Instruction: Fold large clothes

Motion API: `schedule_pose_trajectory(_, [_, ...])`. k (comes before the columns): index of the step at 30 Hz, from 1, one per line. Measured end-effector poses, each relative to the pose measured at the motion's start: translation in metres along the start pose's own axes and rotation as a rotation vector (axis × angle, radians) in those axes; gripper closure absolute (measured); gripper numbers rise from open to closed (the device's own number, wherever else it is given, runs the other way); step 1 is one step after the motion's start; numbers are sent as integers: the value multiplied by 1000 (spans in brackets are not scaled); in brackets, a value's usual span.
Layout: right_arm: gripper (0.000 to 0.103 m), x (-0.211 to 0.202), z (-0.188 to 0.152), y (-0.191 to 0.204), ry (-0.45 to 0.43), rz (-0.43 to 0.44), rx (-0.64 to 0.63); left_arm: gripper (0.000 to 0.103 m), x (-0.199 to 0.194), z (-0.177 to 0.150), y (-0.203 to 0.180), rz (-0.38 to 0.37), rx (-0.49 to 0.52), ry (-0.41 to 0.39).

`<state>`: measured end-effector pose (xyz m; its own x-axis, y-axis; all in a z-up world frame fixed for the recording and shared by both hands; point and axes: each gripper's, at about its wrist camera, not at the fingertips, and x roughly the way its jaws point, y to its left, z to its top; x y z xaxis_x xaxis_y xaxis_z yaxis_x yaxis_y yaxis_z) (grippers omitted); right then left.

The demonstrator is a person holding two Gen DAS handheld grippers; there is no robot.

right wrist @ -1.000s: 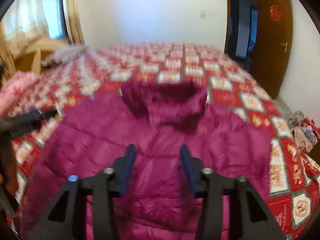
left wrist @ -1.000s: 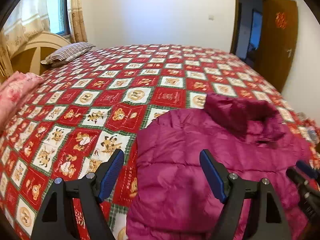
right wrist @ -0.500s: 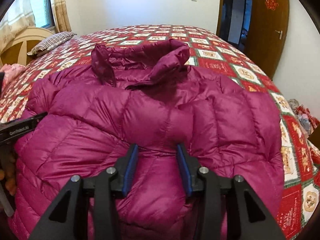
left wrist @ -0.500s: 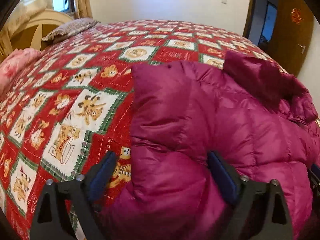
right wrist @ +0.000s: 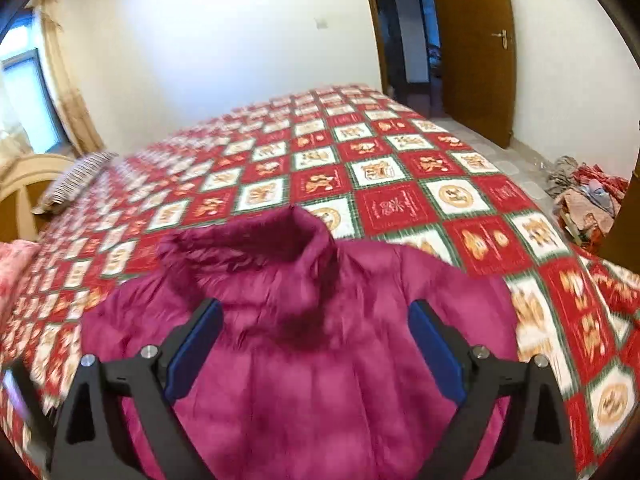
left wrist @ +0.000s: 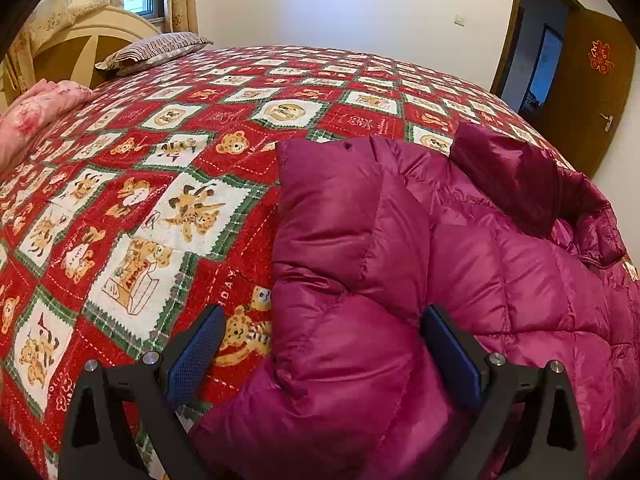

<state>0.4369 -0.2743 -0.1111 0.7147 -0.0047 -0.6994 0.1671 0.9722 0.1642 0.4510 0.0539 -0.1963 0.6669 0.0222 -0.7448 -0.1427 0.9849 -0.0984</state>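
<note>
Your right tool (right wrist: pixel 314 344) has let go of the magenta quilted puffer jacket (right wrist: pixel 304 392) and pulled back and up since the earlier frame, so the whole collar now shows ahead of it where only the chest filled the view; your left tool (left wrist: pixel 320 356) has come down onto the jacket's folded sleeve.

Your right tool's jaws are opening, the blue pads (right wrist: pixel 196 344) wide apart with jacket fabric seen between them but not pressed by either. This view is blurred with motion.

Your left tool is spread wide. Its right pad (left wrist: pixel 450 354) lies against the puffy fold of the sleeve; its left pad (left wrist: pixel 196 354) stands clear, over the bedspread. Nothing is pinched.

Outward from the left tool, the jacket fills the view from 6 to 3 o'clock, sleeve folded in over the body, with the stand-up collar (left wrist: pixel 520 184) at 2 o'clock. From the right tool the jacket lies at 6 o'clock, collar toward 12.

It rests on the red, white and green bear-patterned quilt bedspread (left wrist: pixel 160 200) of the bed. A striped pillow (left wrist: pixel 156 52) sits at 11 o'clock in the left view, a pink floral bundle (left wrist: pixel 36 108) at 9 o'clock. The brown wooden door (right wrist: pixel 472 48) stands at 1 o'clock in the right view, and a heap of clothes on the floor (right wrist: pixel 588 200) at 3 o'clock.
</note>
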Motion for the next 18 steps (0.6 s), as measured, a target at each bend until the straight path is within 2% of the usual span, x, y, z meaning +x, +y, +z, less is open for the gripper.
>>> schedule_pose_trajectory(3, [29,43,13,5,75,-89,-16,4,0,0,5,-27,-18,-2])
schedule_pose_trajectory(4, [42,54,12,1,101,-95,-10,4,0,0,6,-35,-24,-2])
schedule_pose_trajectory(5, [59,63,9,-7,139,-81,12,4,0,0,6,-37,-25,-2])
schedule_pose_trajectory(7, [74,69,2,-18,175,-48,53,4,1,0,5,-34,-20,-1])
schedule_pose_trajectory(12, [76,69,-28,-42,157,-35,102,4,-1,0,9,-54,-31,-11])
schedule_pose_trajectory(15, [77,64,-40,-33,79,-63,22,4,-9,3,11,-80,-38,-23])
schedule_pose_trajectory(18, [76,62,-41,-30,55,-82,4,4,-33,14,5,-102,-18,-74])
